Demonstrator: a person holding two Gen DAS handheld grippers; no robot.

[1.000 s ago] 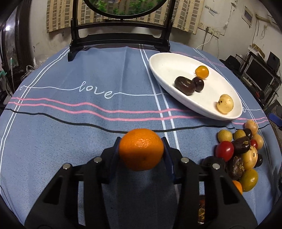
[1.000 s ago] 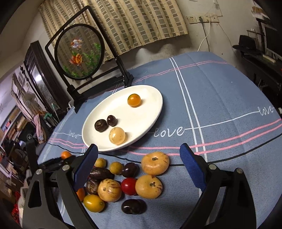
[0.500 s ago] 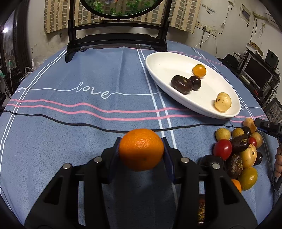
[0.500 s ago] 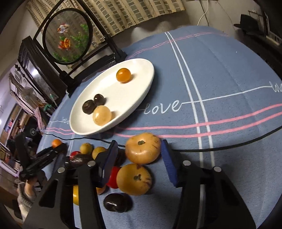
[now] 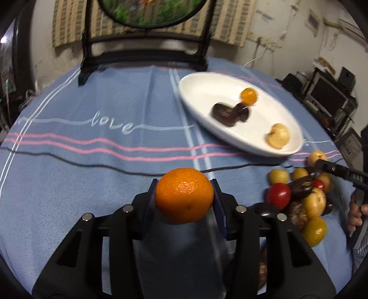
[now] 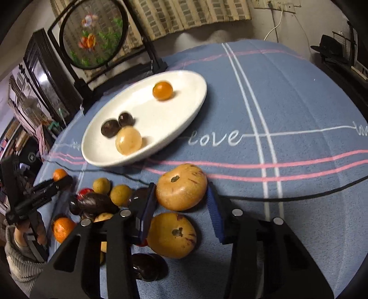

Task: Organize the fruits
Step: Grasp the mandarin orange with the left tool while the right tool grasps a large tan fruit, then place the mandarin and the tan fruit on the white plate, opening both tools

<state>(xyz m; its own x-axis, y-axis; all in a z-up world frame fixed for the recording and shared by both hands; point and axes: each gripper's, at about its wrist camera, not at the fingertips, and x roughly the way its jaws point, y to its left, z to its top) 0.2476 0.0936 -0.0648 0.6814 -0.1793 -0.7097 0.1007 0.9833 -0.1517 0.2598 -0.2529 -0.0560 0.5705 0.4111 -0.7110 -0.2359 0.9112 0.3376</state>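
Striped curtain (image 6: 184,13), stained wall (image 5: 276,34)

The only readable word is "love", written in white cursive on the blue tablecloth (image 5: 69,161). In the left wrist view it sits left of the white oval plate (image 5: 202,92), on a thin white line that runs across the cloth above the pink stripes. In the right wrist view the same word appears again on the tablecloth (image 6: 299,103), just right of the plate (image 6: 188,108), and a further cursive mark at the far right edge is cut off and cannot be read.
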